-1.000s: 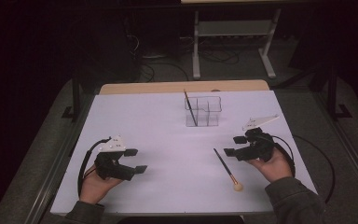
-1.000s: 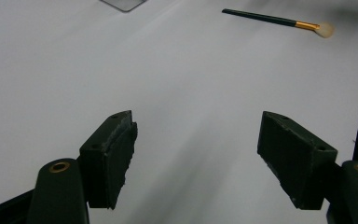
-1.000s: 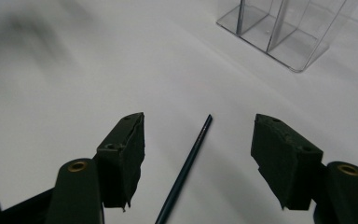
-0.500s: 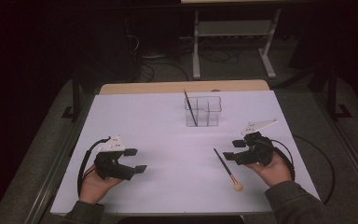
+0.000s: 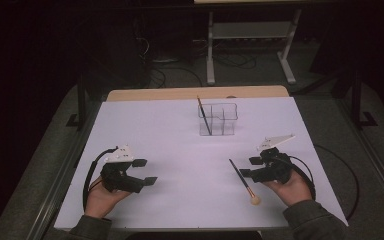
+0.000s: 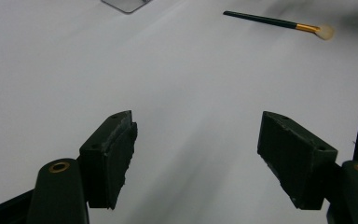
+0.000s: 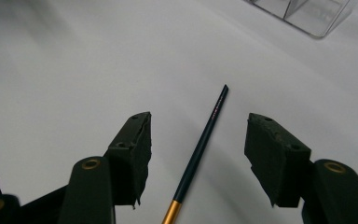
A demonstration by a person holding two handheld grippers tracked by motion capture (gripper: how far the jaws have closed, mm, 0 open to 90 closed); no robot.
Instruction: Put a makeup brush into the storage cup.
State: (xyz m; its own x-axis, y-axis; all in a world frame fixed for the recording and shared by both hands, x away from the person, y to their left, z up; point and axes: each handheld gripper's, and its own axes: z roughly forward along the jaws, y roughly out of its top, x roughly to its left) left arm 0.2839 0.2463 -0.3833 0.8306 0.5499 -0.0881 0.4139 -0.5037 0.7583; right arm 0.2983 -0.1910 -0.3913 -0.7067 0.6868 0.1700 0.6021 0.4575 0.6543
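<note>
A makeup brush point(image 5: 241, 177) with a dark handle, gold ferrule and pale bristle head lies on the white table point(image 5: 180, 145), right of centre. My right gripper point(image 5: 250, 167) sits low at its handle. In the right gripper view the handle point(image 7: 205, 135) runs between the open jaws of the right gripper point(image 7: 200, 125), and neither pad touches it. These jaws have just been closing. My left gripper point(image 5: 146, 171) rests at the near left, open and empty, seen wide apart as the left gripper point(image 6: 198, 135) over bare table, with the brush point(image 6: 270, 21) far off.
A clear divided organizer point(image 5: 218, 119) stands at the back centre of the table with a second dark brush point(image 5: 203, 116) leaning in it. Its corner point(image 7: 307, 14) shows beyond the right jaws. A wooden strip point(image 5: 195, 93) borders the far edge.
The right gripper has slid a little toward the near edge, and its jaws stand narrower around the brush handle. The left gripper and the brush have stayed put.
</note>
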